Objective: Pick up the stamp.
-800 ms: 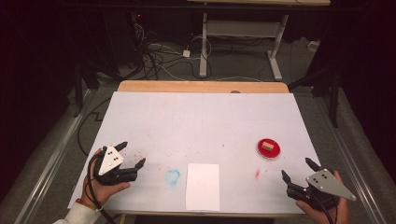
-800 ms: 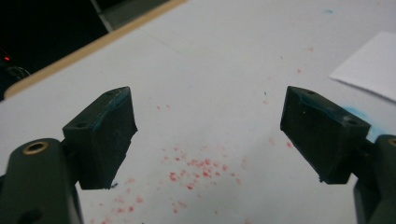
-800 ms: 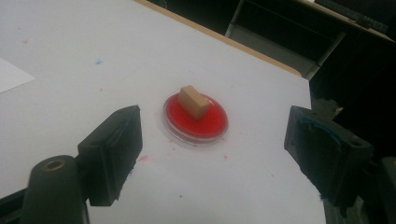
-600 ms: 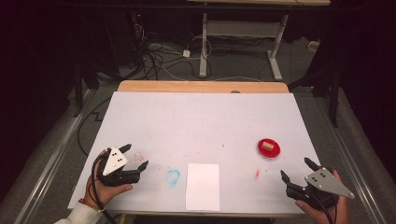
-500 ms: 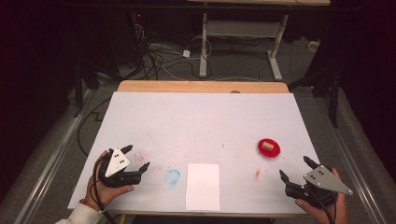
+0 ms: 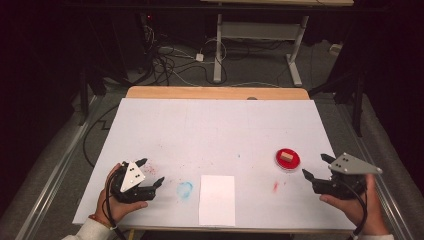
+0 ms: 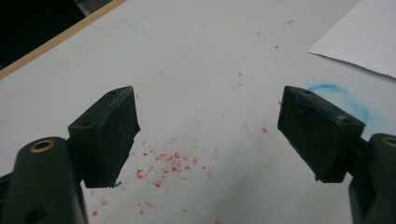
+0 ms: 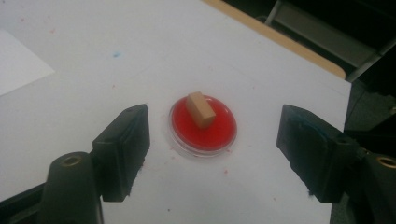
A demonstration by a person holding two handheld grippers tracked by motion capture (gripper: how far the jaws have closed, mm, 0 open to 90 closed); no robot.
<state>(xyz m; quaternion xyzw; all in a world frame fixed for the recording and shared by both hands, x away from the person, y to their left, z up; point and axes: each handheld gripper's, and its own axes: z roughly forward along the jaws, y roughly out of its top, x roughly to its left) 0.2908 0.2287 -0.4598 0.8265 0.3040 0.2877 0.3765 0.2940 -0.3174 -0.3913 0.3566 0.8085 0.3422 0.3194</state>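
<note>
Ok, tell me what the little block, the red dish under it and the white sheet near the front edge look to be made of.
Block: likely unfinished wood; matte tan faces, crisp edges, though cork or rubber can't be excluded.
Red dish: probably clear plastic holding red ink or a pad; the rim is see-through and glossy.
White sheet: paper; flat, thin, matte, with sharp corners.

Both black grippers, left gripper (image 6: 150, 175) and right gripper (image 6: 315, 167), carry grey three-cornered plates, black cables and blue-smeared jaws.

High view above the near edge, facing forward over the table (image 6: 215, 125), left gripper view close over red specks (image 7: 163, 163), right gripper view close on the red dish (image 8: 203, 126), also in the high view.
</note>
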